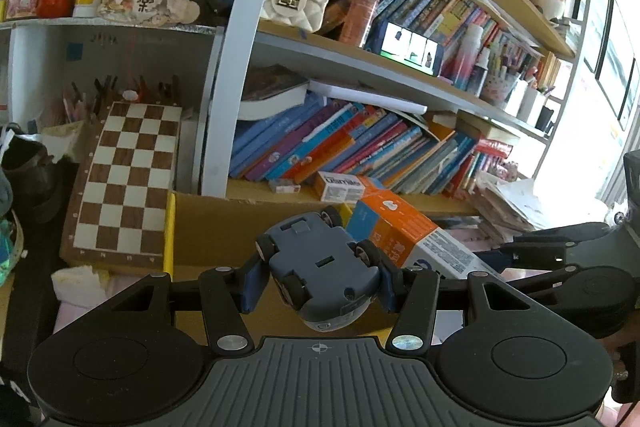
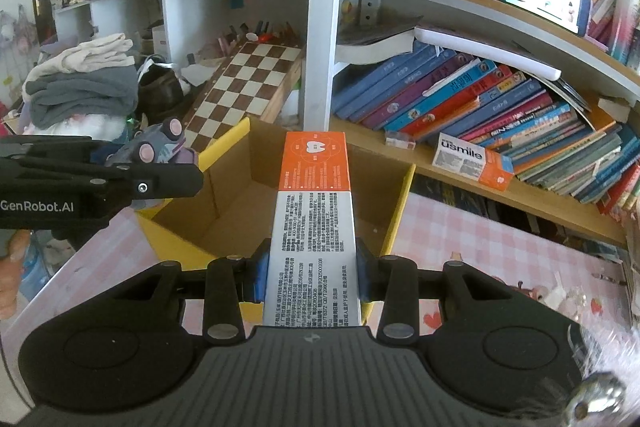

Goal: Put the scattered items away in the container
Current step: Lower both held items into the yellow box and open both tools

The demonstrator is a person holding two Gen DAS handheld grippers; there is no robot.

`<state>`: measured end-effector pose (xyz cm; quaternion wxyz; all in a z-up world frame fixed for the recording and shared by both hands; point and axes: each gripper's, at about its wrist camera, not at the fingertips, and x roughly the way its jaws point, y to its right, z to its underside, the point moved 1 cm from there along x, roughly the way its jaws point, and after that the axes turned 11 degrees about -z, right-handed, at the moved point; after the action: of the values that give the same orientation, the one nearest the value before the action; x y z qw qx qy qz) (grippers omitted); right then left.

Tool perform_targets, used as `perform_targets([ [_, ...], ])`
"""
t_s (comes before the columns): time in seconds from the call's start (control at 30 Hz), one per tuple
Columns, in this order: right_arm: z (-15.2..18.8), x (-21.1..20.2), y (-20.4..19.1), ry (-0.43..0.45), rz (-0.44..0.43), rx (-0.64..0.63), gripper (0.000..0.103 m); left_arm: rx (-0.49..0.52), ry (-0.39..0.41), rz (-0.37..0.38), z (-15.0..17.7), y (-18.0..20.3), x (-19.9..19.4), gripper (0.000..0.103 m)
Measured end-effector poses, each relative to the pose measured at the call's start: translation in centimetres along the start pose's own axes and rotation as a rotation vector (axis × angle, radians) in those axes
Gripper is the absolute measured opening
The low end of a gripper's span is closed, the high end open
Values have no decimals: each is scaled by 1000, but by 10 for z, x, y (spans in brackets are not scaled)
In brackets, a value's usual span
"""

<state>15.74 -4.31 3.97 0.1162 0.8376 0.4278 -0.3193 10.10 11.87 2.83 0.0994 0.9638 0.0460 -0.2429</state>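
Observation:
My left gripper (image 1: 320, 277) is shut on a grey-blue toy car (image 1: 320, 263), held belly-up with its black wheels showing. It hangs in front of the open cardboard box (image 1: 216, 227). In the right wrist view the same toy car (image 2: 156, 147) and left gripper (image 2: 176, 169) appear at the left, above the box's yellow-edged flap. My right gripper (image 2: 310, 273) is shut on a long orange-and-white carton (image 2: 314, 207), which points out over the open cardboard box (image 2: 224, 211). That orange-and-white carton (image 1: 404, 231) shows at right in the left wrist view.
A chessboard (image 2: 244, 87) leans behind the box. Bookshelves (image 2: 460, 99) packed with books stand behind, with a small orange-and-white carton (image 2: 472, 159) on the lower shelf. Folded clothes (image 2: 84, 83) pile at the left. A pink checked cloth (image 2: 500, 251) covers the table.

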Motion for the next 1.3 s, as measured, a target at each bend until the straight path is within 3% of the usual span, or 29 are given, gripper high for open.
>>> perform_targets([
  [0.57,-23,74,28,-73,-7,-18,37,39,-64,-44,-15,-13,78,53],
  [1.0,-23,133,49,-198,1,-27,37,107,-178,-77,-3,-20,130,53],
  [1.3,-18,161,49,-296,-17,-122,37,153,-249,-75,6,-18,147,53],
])
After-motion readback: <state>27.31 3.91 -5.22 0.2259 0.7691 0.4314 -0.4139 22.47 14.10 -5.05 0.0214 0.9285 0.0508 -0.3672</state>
